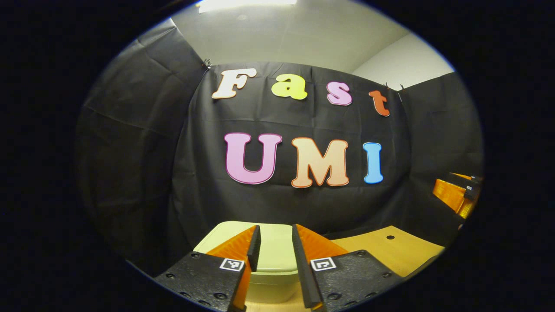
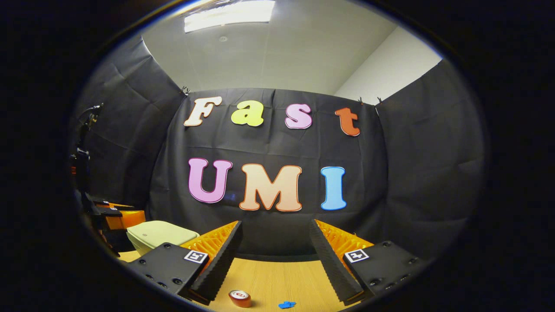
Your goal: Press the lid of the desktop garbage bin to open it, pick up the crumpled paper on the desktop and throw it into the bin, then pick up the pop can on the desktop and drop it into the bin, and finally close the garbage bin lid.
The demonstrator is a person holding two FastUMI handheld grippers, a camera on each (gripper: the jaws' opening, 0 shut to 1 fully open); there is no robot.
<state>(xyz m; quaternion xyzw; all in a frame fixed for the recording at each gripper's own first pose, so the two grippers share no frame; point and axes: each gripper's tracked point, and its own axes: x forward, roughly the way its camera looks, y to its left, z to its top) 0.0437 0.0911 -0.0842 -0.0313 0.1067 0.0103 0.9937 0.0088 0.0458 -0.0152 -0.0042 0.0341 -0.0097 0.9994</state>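
Your left tool (image 1: pixel 275 247) hangs just above the garbage bin (image 1: pixel 273 277), its jaws a narrow gap apart and holding nothing; the lid (image 1: pixel 274 249) lies flat and shut at 6 o'clock in the left gripper view, so by my reading the first step, pressing it open, is not yet done. Bring the tool straight down onto the lid rather than at a slant, and press with the fingers (image 1: pixel 253 247) close together so that they land on the flat top and not over an edge. Push firmly and briefly, then lift clear so a lid that springs up does not strike the tool. Your right tool (image 2: pixel 275 251) is wide open and empty above the table (image 2: pixel 277 277); the pop can (image 2: pixel 239 298) stands at 6 o'clock in its view, with a small blue scrap (image 2: pixel 287 304) near it. I cannot pick out the crumpled paper for certain, so find it before you reach.
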